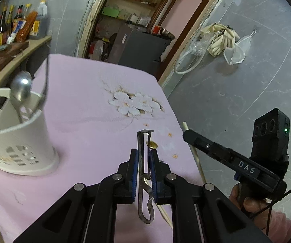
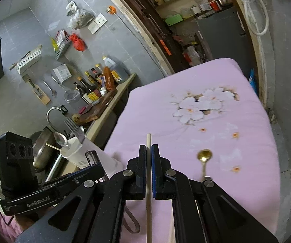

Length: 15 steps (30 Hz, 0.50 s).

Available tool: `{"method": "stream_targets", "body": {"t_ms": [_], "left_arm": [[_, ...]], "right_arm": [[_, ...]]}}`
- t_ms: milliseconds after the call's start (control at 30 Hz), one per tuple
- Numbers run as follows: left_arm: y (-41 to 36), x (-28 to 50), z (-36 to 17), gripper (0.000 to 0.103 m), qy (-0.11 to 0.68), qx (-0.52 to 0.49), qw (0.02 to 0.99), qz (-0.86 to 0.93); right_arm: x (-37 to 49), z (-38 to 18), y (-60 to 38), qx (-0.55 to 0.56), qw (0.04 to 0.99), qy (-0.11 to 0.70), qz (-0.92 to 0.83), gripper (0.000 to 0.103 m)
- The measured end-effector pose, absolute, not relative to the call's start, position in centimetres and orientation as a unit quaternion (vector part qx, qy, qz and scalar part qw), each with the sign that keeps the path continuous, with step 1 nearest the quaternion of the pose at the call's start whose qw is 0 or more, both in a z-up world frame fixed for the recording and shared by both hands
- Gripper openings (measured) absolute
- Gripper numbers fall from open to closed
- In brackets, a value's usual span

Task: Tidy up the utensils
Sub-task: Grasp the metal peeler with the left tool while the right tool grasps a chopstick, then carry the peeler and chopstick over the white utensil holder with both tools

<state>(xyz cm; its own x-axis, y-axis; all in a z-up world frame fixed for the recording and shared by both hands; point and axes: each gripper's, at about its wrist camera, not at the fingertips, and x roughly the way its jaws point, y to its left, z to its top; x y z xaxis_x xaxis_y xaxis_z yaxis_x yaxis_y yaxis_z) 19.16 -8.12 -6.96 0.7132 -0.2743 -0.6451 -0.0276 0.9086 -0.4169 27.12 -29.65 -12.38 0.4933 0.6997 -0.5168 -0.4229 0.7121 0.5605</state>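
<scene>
My left gripper is shut on a metal peeler, whose head sticks up past the blue pads. Shut on a pale wooden chopstick, my right gripper is held above the pink flowered cloth. A white slotted utensil holder stands at the cloth's left edge with a silver spoon and a fork in it. A gold spoon lies on the cloth to the right of the right gripper. In the left wrist view the right gripper hangs past the cloth's right edge, in a person's hand.
A counter with sauce bottles and a wooden cutting board runs left of the table, beside a sink holding a metal pot. Behind the table are a doorway with shelves and a dark cabinet. Grey tiled walls close both sides.
</scene>
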Motion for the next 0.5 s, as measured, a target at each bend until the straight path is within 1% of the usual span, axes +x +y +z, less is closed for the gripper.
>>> {"method": "stream_targets", "body": {"t_ms": [267, 367, 500], "left_arm": [[-5.0, 17.5, -5.2, 0.011, 0.352, -0.211, 0.91, -0.058], [-3.9, 17.0, -4.8, 0.011, 0.346, -0.212, 0.912, -0.054], [-2.6, 16.6, -4.5, 0.011, 0.343, -0.212, 0.913, -0.052]], "right_arm": [[27.4, -12.3, -28.0, 0.248, 0.835, 0.366, 0.327, 0.004], [27.0, -12.0, -26.8, 0.238, 0.845, 0.357, 0.32, 0.004], [27.0, -12.3, -25.0, 0.232, 0.845, 0.368, 0.312, 0.004]]}}
